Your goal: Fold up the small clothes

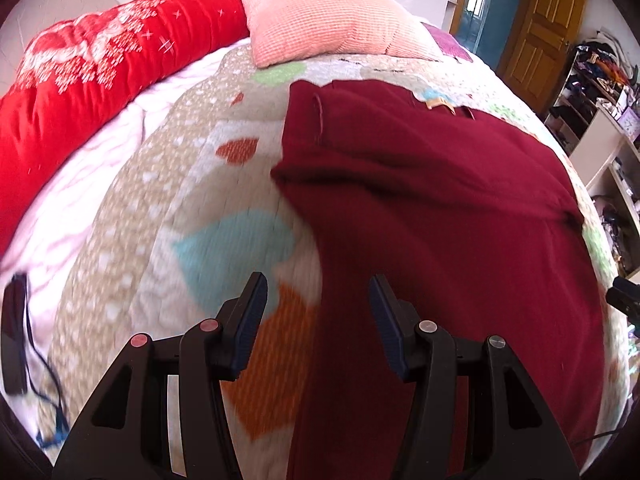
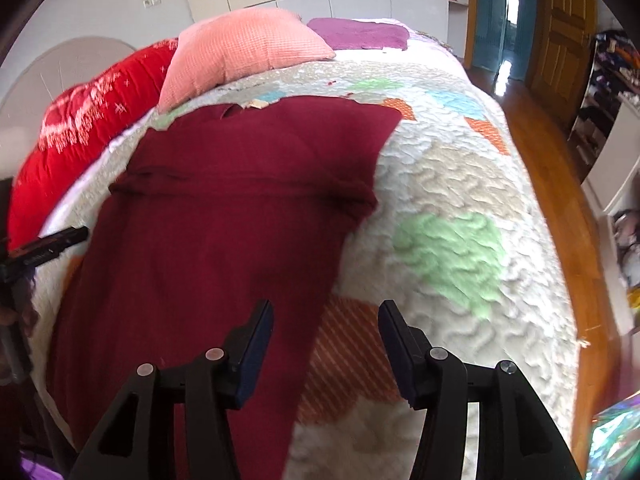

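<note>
A dark red garment [image 1: 440, 216] is lying spread on the quilted bedspread [image 1: 168, 184], with a crease or fold line running across it about halfway up; it is reaching from just under both sets of jaws to well ahead of them. The left gripper [image 1: 318, 312] is hanging above the garment's left edge, jaws spread wide and holding nothing, so that the edge is running between them: the right finger is over red cloth, the left finger over bedspread. The right gripper [image 2: 326, 340] is doing the mirror of this at the garment's right edge, jaws likewise spread and empty, the left finger over the cloth and the right finger over the bedspread. The lower part of the left view is blurred, so how close those fingers are to the cloth is hard to say. Ahead of both jaws, beyond the far end of the garment, a pink pillow [image 2: 240, 48] is resting against a red quilt [image 1: 80, 80], and a folded purple cloth [image 2: 360, 34] is lying farther back in the right view. The step in hand seems to be the approach to the near corners for a fold. The next move probably calls for lowering each gripper until the edge is sitting between its fingers, closing on the cloth alone and not the bedspread beneath, then lifting both sides evenly.
</note>
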Action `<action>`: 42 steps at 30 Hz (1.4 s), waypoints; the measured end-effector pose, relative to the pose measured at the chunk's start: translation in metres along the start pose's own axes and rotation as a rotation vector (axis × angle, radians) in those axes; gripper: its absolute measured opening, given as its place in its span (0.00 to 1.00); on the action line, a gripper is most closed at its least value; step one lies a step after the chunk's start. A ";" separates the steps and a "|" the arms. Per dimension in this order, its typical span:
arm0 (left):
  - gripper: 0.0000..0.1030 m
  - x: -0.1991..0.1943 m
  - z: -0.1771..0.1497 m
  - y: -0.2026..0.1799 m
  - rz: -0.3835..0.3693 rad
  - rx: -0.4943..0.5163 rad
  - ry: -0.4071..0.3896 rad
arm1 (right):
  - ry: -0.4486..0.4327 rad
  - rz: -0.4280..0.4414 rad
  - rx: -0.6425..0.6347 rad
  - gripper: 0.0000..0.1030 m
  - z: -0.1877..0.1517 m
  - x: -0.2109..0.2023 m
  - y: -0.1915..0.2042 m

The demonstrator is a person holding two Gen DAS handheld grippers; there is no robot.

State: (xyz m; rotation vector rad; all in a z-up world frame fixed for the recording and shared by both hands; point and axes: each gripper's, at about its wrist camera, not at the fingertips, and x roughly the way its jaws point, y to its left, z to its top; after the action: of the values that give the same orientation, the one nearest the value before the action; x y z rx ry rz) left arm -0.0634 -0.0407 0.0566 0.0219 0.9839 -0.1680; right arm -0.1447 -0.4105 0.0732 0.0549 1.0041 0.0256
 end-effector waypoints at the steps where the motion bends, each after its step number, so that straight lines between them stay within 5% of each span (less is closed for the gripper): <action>1: 0.51 -0.004 -0.005 0.002 -0.007 -0.004 0.003 | -0.003 -0.013 -0.006 0.51 -0.005 -0.004 0.000; 10: 0.52 -0.030 -0.050 0.012 -0.040 -0.010 0.042 | -0.021 -0.028 0.019 0.54 -0.039 -0.029 0.001; 13: 0.62 -0.037 -0.060 0.016 -0.057 -0.019 0.044 | -0.015 -0.033 0.010 0.57 -0.046 -0.033 0.004; 18: 0.62 -0.044 -0.074 0.022 -0.077 -0.023 0.071 | 0.000 -0.015 0.008 0.57 -0.054 -0.041 0.002; 23: 0.62 -0.045 -0.088 0.025 -0.094 -0.014 0.114 | 0.067 0.090 -0.014 0.69 -0.075 -0.057 -0.002; 33: 0.62 -0.047 -0.107 0.022 -0.182 -0.047 0.171 | 0.210 0.320 0.007 0.69 -0.130 -0.056 -0.006; 42: 0.62 -0.049 -0.119 0.020 -0.193 -0.025 0.184 | 0.234 0.479 -0.028 0.69 -0.140 -0.046 0.012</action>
State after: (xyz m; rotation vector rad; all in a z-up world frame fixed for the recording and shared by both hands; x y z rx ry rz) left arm -0.1857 -0.0029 0.0303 -0.0823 1.1718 -0.3358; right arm -0.2874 -0.3962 0.0374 0.2707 1.2051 0.4934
